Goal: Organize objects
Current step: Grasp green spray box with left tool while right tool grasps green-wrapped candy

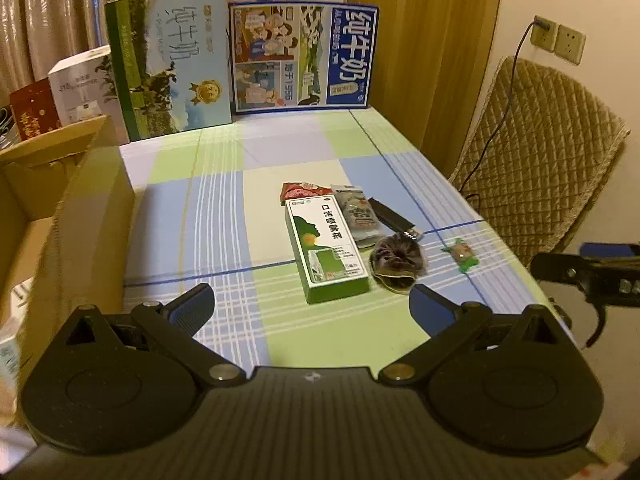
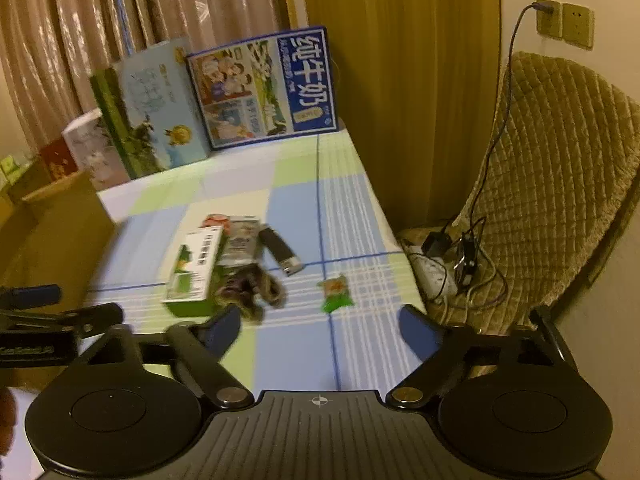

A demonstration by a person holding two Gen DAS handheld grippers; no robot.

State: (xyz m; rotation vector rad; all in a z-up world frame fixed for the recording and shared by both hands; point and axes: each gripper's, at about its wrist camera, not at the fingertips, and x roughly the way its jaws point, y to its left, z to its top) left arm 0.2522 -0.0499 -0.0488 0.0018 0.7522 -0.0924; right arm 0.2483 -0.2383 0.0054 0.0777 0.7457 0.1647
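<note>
A green and white spray box (image 1: 326, 248) (image 2: 194, 270) lies mid-table on the checked cloth. Behind it sit a red packet (image 1: 300, 190) and a silver sachet (image 1: 358, 214) (image 2: 240, 240). A black USB stick (image 1: 394, 216) (image 2: 282, 254) lies to its right, a dark furry pouch (image 1: 396, 262) (image 2: 252, 290) in front of that, and a green wrapped candy (image 1: 461, 255) (image 2: 336, 294) farther right. My left gripper (image 1: 312, 308) hovers open just short of the box. My right gripper (image 2: 320, 330) is open too, short of the candy, holding nothing.
An open cardboard box (image 1: 60, 208) (image 2: 52, 232) stands at the table's left edge. Two milk cartons (image 1: 172, 60) (image 1: 304, 54) stand at the back. A quilted chair (image 1: 536, 152) (image 2: 552, 184) with a power strip (image 2: 436, 276) and cables sits to the right, beside the wall sockets.
</note>
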